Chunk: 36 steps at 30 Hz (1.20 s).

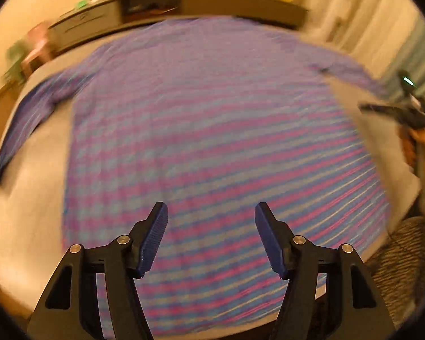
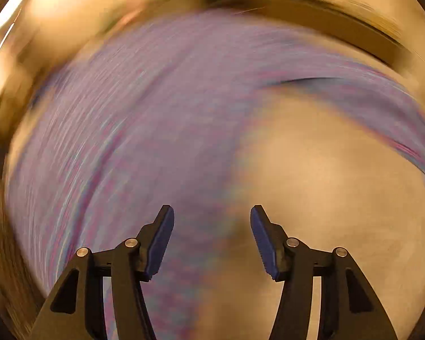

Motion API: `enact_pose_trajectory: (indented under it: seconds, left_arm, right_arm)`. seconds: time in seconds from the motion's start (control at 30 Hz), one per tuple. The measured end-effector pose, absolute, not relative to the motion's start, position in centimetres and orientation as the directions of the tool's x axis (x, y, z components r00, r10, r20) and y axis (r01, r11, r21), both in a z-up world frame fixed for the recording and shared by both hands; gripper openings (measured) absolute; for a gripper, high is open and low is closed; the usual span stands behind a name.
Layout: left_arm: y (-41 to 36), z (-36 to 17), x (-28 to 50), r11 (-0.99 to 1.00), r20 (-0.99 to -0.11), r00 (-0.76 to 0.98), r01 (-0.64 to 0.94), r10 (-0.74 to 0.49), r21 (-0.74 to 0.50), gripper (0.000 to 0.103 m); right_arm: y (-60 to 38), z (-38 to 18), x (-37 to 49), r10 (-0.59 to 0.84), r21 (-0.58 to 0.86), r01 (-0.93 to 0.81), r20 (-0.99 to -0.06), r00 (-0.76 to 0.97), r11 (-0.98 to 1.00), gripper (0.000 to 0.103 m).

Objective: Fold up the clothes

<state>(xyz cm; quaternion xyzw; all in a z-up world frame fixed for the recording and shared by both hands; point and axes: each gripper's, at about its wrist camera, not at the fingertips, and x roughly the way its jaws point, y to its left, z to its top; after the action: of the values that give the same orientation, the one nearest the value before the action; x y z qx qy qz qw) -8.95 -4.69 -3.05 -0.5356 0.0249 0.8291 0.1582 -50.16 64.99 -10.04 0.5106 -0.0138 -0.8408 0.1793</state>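
Observation:
A long-sleeved shirt [image 1: 212, 119] with blue, pink and white stripes lies spread flat on a pale surface [image 1: 28, 212], one sleeve stretched to the left. My left gripper [image 1: 211, 208] hovers above the shirt's near hem, jaws open, nothing between the blue pads. At the right edge of that view the other gripper [image 1: 405, 110] shows, held by a hand. In the right wrist view, heavily blurred, the same shirt [image 2: 155, 141] fills the left and upper part and a sleeve curves off to the right. My right gripper [image 2: 212, 211] is open over the shirt's edge, holding nothing.
A long dark shelf unit [image 1: 170, 5] with small objects on top runs behind the surface. A patterned rug or cushion [image 1: 405, 255] lies at the lower right. A pink and green item [image 1: 28, 53] stands at the far left. Bare pale surface [image 2: 325, 198] lies right of the shirt.

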Motion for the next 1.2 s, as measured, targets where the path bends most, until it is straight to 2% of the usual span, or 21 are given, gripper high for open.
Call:
enact_pose_trajectory:
  seconds: [0.03,0.07,0.13,0.2,0.27,0.4,0.43,0.5,0.67,0.83,1.07,1.2]
  left_arm:
    - [-2.8,-2.0,-10.1,-0.931,-0.887,-0.369,-0.33,0.276,-0.153,0.067]
    - [-1.4,-1.2,-11.0,-0.917,-0.88,-0.362,-0.361,0.307,-0.171,0.068]
    - [2.3,0.1,-13.2,-0.882,-0.866,-0.327,-0.411,0.378,-0.229,0.069]
    - [5.8,0.7,-15.1,-0.845,-0.854,-0.277,-0.449,0.441,-0.291,0.07]
    - [9.4,1.0,-16.9,-0.814,-0.844,-0.239,-0.48,0.48,-0.327,0.07]
    - [16.4,0.6,-20.3,-0.769,-0.839,-0.183,-0.533,0.512,-0.353,0.07]
    - [18.1,0.5,-21.3,-0.761,-0.838,-0.166,-0.535,0.52,-0.367,0.07]
    - [20.3,0.3,-23.0,-0.762,-0.828,-0.152,-0.507,0.54,-0.404,0.07]
    - [25.3,0.3,-27.3,-0.746,-0.774,-0.137,-0.415,0.618,-0.521,0.071]
    - [30.4,-1.0,-30.0,-0.721,-0.741,-0.124,-0.381,0.66,-0.579,0.076]
    - [35.2,-5.7,-31.0,-0.695,-0.732,-0.015,-0.328,0.681,-0.639,0.076]
    - [35.7,-6.5,-30.5,-0.696,-0.749,-0.009,-0.378,0.662,-0.611,0.076]
  right_arm:
    - [69.1,-9.2,-51.8,-0.276,0.231,0.153,-0.832,-0.481,-0.961,0.062]
    - [73.8,-8.5,-53.1,-0.177,0.219,-0.01,-0.814,-0.553,-0.976,0.067]
    - [79.7,-7.9,-54.5,-0.016,0.18,-0.205,-0.788,-0.616,-0.962,0.072]
    - [83.2,-8.3,-55.2,0.045,0.182,-0.296,-0.782,-0.622,-0.938,0.074]
    - [84.6,-9.4,-56.0,0.031,0.212,-0.317,-0.787,-0.617,-0.924,0.074]
    - [84.0,-11.2,-57.7,0.012,0.164,-0.245,-0.807,-0.59,-0.956,0.074]
    - [83.9,-11.6,-57.9,0.006,0.162,-0.232,-0.809,-0.588,-0.959,0.07]
    - [84.4,-11.8,-57.8,-0.067,0.229,-0.202,-0.801,-0.595,-0.952,0.018]
    - [83.4,-10.2,-56.0,-0.217,0.344,-0.071,-0.724,-0.655,-0.936,0.008]
    - [80.7,-7.8,-54.1,-0.37,0.42,0.1,-0.632,-0.681,-0.902,0.006]
    - [73.0,-5.3,-51.0,-0.544,0.396,0.374,-0.561,-0.624,-0.839,0.006]
    - [69.2,-5.5,-50.0,-0.603,0.363,0.488,-0.576,-0.552,-0.794,0.006]
